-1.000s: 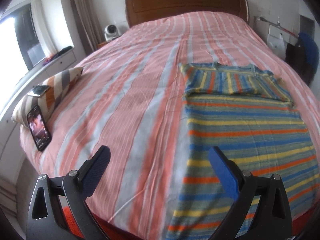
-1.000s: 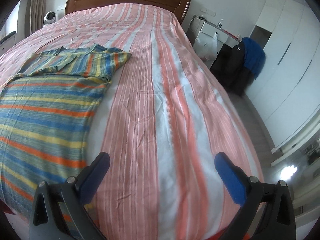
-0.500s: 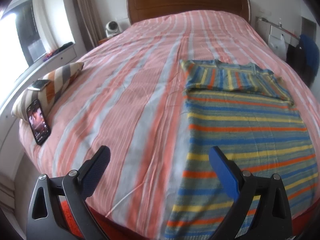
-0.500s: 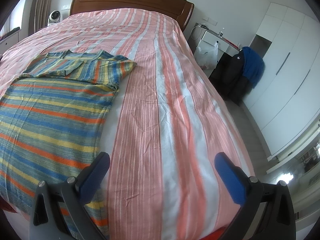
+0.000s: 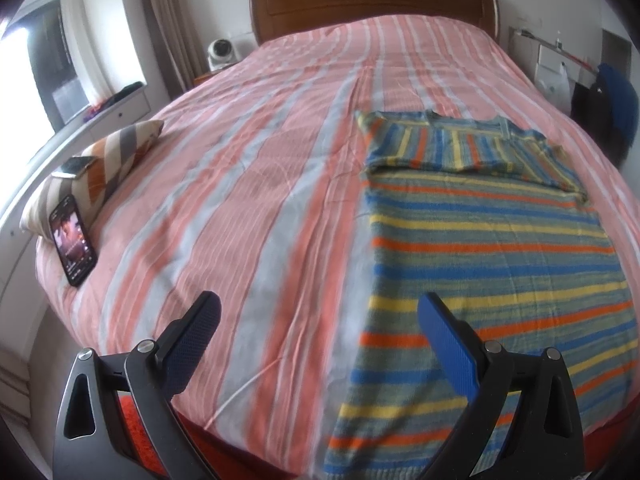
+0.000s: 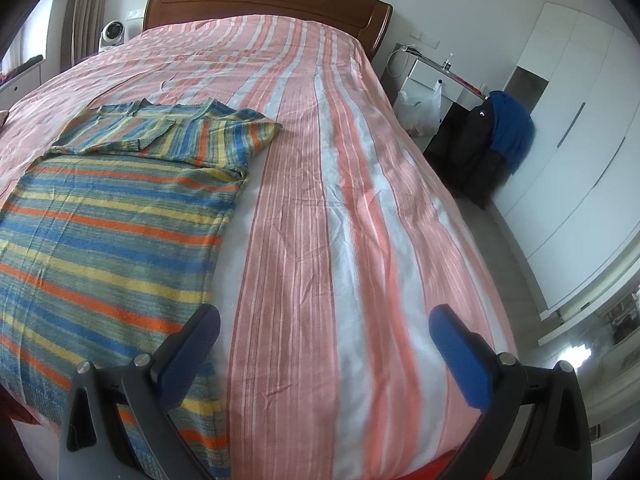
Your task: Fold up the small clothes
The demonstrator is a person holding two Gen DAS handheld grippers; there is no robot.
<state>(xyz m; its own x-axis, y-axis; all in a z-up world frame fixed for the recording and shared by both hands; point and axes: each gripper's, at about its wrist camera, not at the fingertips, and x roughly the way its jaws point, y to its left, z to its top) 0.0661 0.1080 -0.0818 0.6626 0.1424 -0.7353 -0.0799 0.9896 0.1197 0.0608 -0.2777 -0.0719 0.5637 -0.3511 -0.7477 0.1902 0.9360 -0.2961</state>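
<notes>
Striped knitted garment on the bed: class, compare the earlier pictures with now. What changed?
Only the viewpoints shifted slightly. The left gripper and right gripper remain open and empty. The striped knitted garment lies as before, sleeves folded in, on the pink striped bedspread.

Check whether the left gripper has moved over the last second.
Yes. The left gripper has pulled back and risen slightly: the headboard and phone now sit higher in its view.
</notes>
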